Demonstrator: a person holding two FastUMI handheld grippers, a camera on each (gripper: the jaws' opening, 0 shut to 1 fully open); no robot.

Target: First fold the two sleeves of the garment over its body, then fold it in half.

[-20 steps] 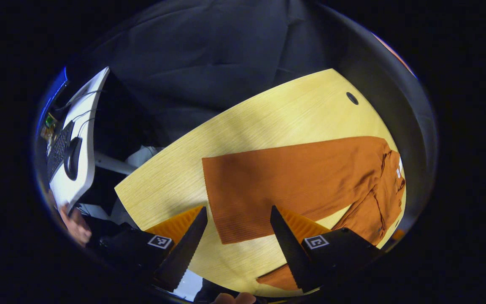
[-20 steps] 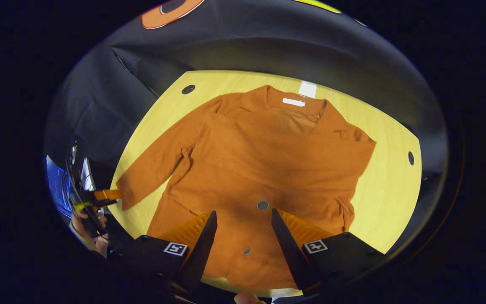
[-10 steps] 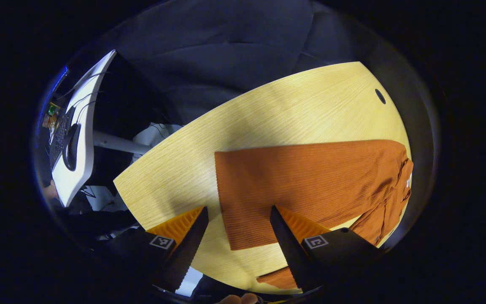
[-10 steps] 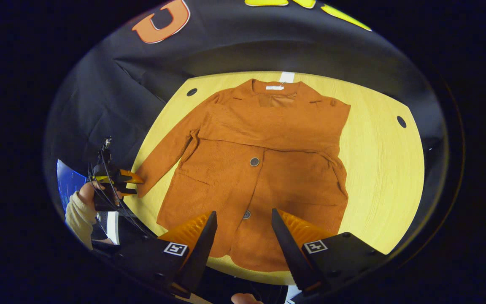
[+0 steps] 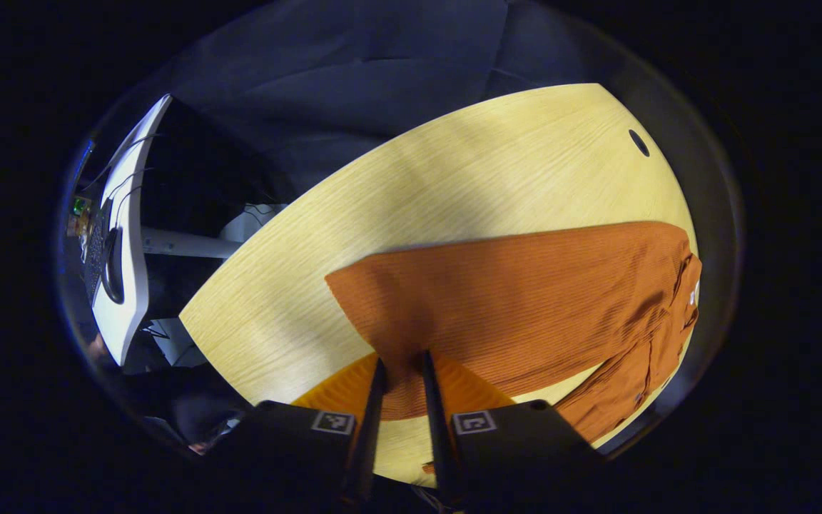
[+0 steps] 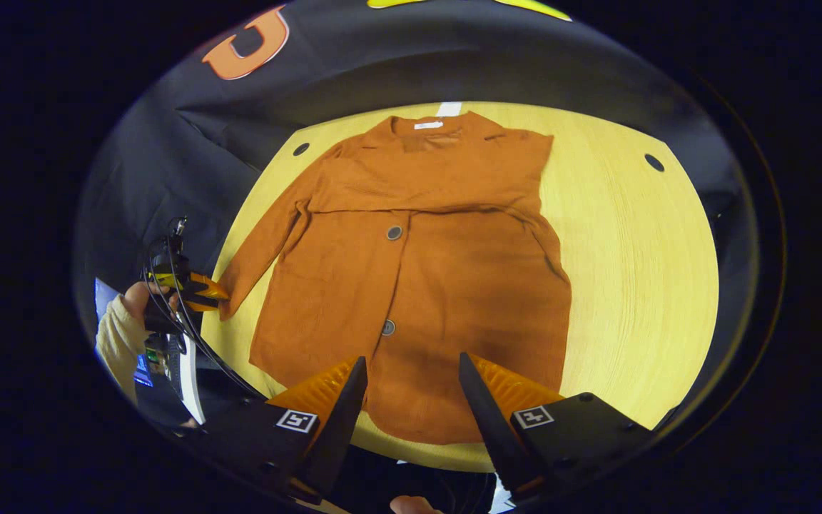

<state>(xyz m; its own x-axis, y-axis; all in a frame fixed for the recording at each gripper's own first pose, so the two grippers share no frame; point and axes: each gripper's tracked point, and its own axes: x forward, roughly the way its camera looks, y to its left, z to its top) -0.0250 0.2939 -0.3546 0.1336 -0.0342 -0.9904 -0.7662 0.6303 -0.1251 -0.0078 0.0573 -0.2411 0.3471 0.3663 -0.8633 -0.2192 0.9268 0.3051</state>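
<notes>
An orange button-front garment (image 6: 454, 271) lies flat on the yellow wooden table (image 6: 632, 250), collar at the far side. One sleeve lies folded across its chest. The other sleeve (image 6: 261, 243) stretches out to the lower left, where my left gripper (image 6: 220, 296), held in a hand, meets its cuff. In the left gripper view the left gripper (image 5: 400, 365) is shut on the cuff end of that sleeve (image 5: 511, 300), which runs off to the right. My right gripper (image 6: 411, 364) stands open above the garment's hem with nothing between its fingers.
A white desk (image 5: 122, 250) with a keyboard and mouse stands off the table's left. The table (image 5: 454, 185) has round cable holes (image 6: 654, 163) near its far corners. Bare tabletop lies to the right of the garment. A sleeved hand (image 6: 122, 321) holds the left gripper.
The left gripper moved onto the sleeve cuff and shut on it. The right gripper drew back toward the near edge, so the whole garment now shows.
</notes>
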